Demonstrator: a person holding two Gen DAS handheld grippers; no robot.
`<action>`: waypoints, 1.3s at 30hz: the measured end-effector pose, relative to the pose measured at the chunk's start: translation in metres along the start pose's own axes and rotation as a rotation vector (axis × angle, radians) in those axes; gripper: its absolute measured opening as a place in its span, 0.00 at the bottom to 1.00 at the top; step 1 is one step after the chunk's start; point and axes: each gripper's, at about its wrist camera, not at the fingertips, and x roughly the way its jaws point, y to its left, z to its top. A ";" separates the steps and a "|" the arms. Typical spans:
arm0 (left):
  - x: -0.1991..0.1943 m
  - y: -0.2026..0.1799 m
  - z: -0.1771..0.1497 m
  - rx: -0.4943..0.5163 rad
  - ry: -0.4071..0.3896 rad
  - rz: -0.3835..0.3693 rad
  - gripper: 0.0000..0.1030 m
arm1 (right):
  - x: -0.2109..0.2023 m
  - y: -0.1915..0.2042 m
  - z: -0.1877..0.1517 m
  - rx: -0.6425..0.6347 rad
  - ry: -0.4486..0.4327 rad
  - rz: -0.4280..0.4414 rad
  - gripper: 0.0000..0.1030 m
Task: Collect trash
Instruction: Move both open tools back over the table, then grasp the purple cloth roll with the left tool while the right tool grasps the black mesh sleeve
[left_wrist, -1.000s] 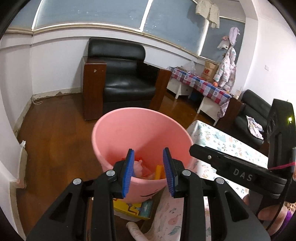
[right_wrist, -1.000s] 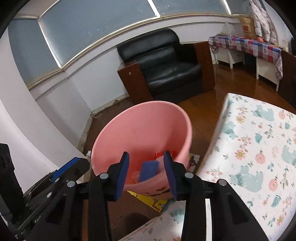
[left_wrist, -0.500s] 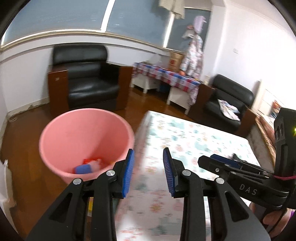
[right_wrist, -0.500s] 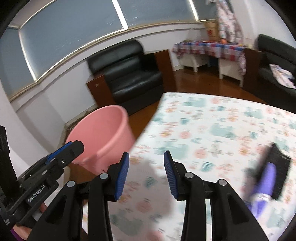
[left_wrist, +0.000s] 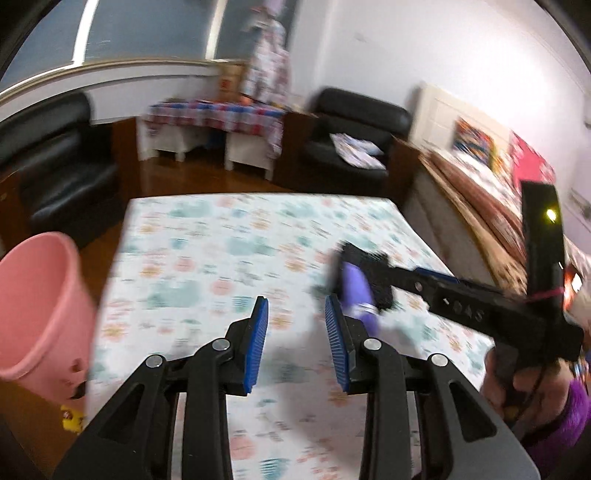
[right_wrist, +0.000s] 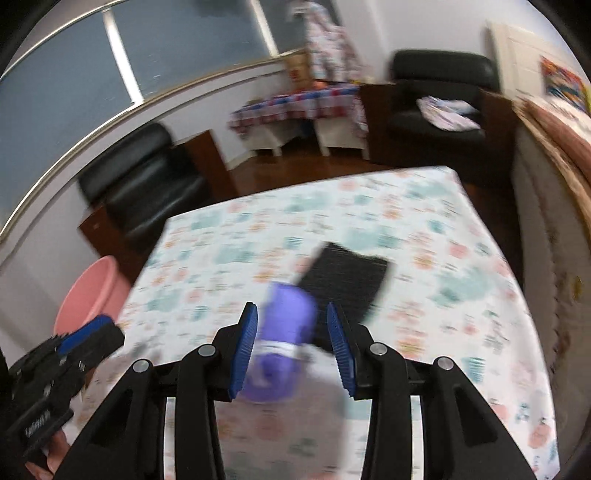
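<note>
Both tongs have swung away from the bin and now point over the floral surface, everything smeared with motion blur.

Left wrist view: the left tongs (left_wrist: 295, 332) stand apart with nothing between the blue pads, only patterned cloth (left_wrist: 229, 251) below. Pink bin (left_wrist: 40, 310) sits at the left edge, off the surface's corner. Ahead and to the right lies a purple bottle (left_wrist: 356, 291) against a black flat thing (left_wrist: 373, 273), both on the surface. The right tongs reach in from the right toward that pair, gripped by a hand (left_wrist: 517, 380) in a purple sleeve (left_wrist: 561, 424).

Right wrist view: the right tongs (right_wrist: 291, 339) are apart, and the bottle (right_wrist: 284, 332) shows between the pads, but they are not pressing on it; whether either touches is lost in blur. Black thing (right_wrist: 347, 280) lies just beyond, touching or overlapping the bottle. Bin (right_wrist: 92, 291) is far left, beside the surface (right_wrist: 443, 258); the left tongs show at lower left.
</note>
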 end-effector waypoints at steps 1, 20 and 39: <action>0.009 -0.011 0.000 0.030 0.020 -0.020 0.31 | 0.002 -0.010 0.000 0.021 0.004 -0.014 0.39; 0.096 -0.042 -0.019 0.073 0.253 -0.076 0.31 | 0.034 -0.031 0.005 0.088 0.047 0.006 0.44; 0.099 -0.036 -0.023 0.042 0.261 -0.093 0.37 | 0.048 -0.034 -0.006 0.124 0.086 0.014 0.45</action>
